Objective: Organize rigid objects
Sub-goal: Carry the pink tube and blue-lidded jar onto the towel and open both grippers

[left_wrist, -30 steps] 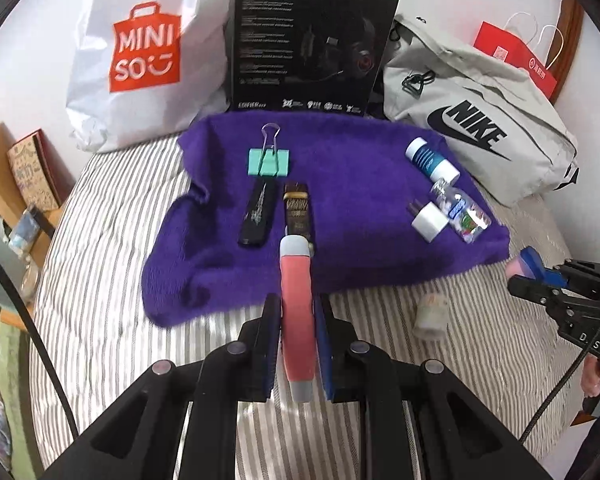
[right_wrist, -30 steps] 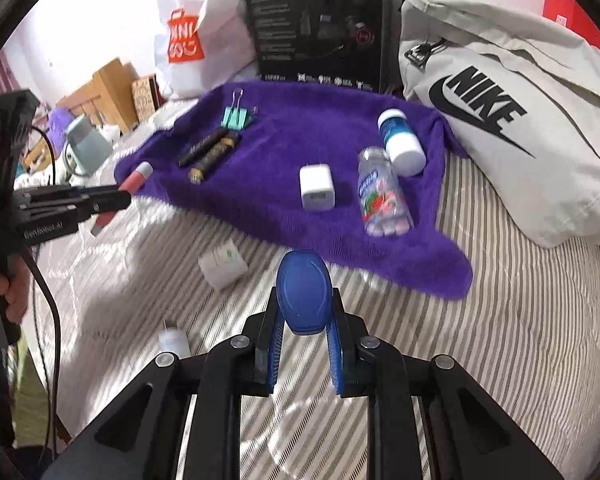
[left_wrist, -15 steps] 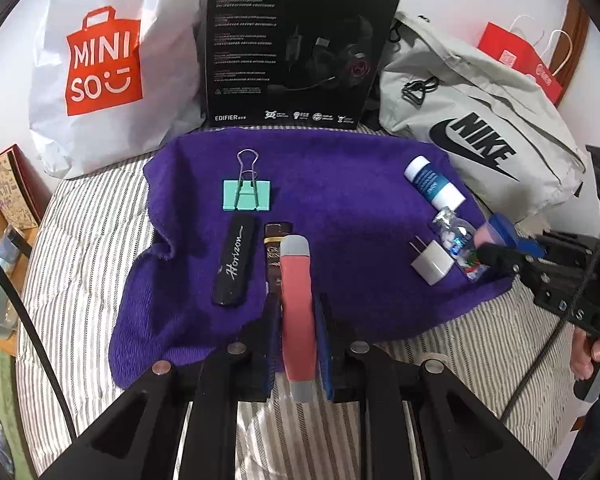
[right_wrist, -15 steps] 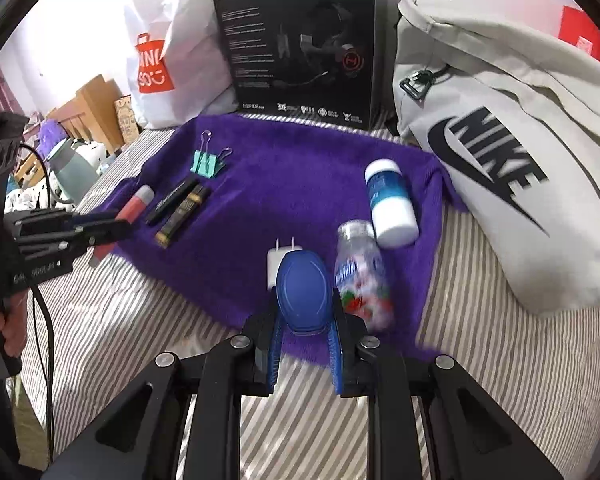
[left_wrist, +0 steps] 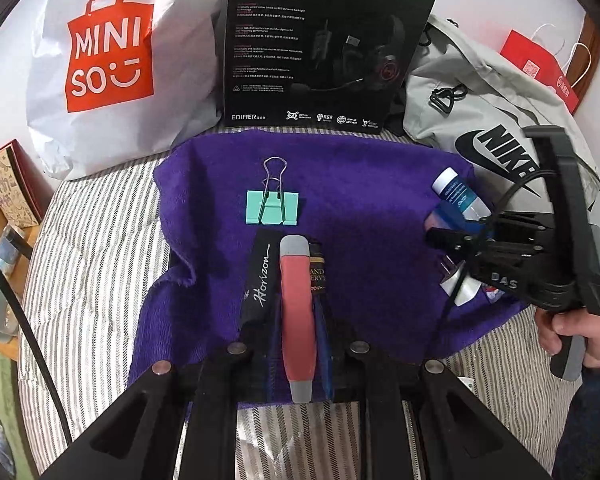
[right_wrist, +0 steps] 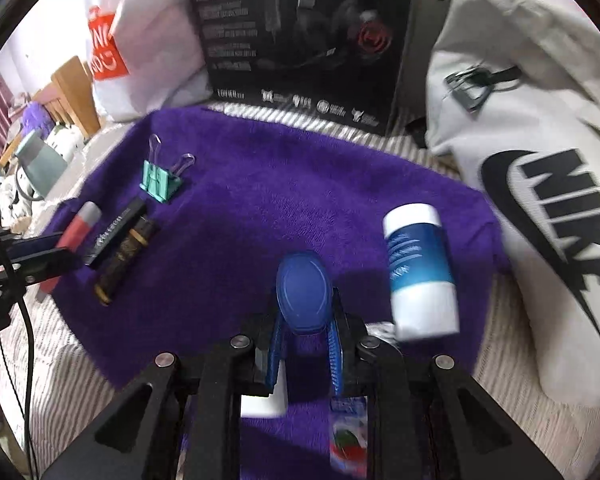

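Note:
My left gripper (left_wrist: 298, 344) is shut on a pink and grey stick (left_wrist: 297, 304), held over the purple towel (left_wrist: 360, 184) between a black Horizon bar (left_wrist: 260, 280) and a dark tube (left_wrist: 318, 272). A teal binder clip (left_wrist: 272, 207) lies beyond them. My right gripper (right_wrist: 304, 344) is shut on a blue oval object (right_wrist: 303, 296) above the towel (right_wrist: 280, 184). A blue and white bottle (right_wrist: 418, 268) lies to its right. A white plug (right_wrist: 262, 404) and a clear bottle (right_wrist: 348, 440) lie under the right gripper.
A white Miniso bag (left_wrist: 108, 56), a black headset box (left_wrist: 324, 48) and a grey Nike bag (left_wrist: 492, 132) stand behind the towel on the striped bed (left_wrist: 88, 260). A red paper bag (left_wrist: 540, 68) is at the back right. Wooden furniture (right_wrist: 72, 96) stands to the left.
Both grippers moved forward over the towel with their objects. The left one now sits between the black bar and dark tube; the right one passed over the plug and clear bottle.

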`<state>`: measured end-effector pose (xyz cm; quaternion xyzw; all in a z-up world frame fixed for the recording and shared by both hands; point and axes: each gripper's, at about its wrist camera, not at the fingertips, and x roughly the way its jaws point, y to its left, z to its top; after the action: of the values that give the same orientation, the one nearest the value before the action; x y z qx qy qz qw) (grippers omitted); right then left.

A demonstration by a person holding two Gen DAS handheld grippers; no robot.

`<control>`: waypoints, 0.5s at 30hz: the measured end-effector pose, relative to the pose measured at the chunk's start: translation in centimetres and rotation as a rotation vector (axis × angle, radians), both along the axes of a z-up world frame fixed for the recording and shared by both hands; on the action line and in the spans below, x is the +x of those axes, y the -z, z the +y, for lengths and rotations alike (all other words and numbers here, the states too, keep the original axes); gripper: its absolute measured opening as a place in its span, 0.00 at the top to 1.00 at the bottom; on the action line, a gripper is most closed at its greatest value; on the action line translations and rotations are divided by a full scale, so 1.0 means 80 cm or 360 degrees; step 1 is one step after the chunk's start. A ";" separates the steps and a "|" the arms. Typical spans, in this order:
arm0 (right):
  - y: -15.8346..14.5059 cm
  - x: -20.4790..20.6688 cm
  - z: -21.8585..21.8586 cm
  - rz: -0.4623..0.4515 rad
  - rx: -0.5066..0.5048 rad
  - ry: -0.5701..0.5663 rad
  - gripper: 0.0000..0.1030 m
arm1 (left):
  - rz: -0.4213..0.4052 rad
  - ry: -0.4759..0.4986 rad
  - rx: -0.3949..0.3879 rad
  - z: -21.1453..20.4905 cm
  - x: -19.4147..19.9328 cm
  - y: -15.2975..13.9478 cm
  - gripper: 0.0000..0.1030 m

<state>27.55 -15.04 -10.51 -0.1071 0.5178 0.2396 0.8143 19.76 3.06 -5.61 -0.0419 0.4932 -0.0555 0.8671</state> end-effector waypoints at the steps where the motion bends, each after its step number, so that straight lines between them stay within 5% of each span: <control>1: 0.003 0.002 0.003 0.0005 -0.0016 -0.0003 0.81 | 0.0004 0.0000 -0.0006 0.001 0.001 0.001 0.84; 13: 0.011 0.007 0.011 0.0001 -0.0028 -0.0053 0.79 | 0.0024 0.0001 -0.0027 0.001 0.010 0.007 0.84; 15: 0.011 0.006 0.009 0.0022 0.0006 -0.0062 0.68 | 0.0031 0.0002 -0.0022 0.001 0.011 0.009 0.84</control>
<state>28.02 -14.35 -11.35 -0.1140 0.5206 0.2571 0.8061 20.63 3.15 -6.33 -0.0482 0.5013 -0.0591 0.8619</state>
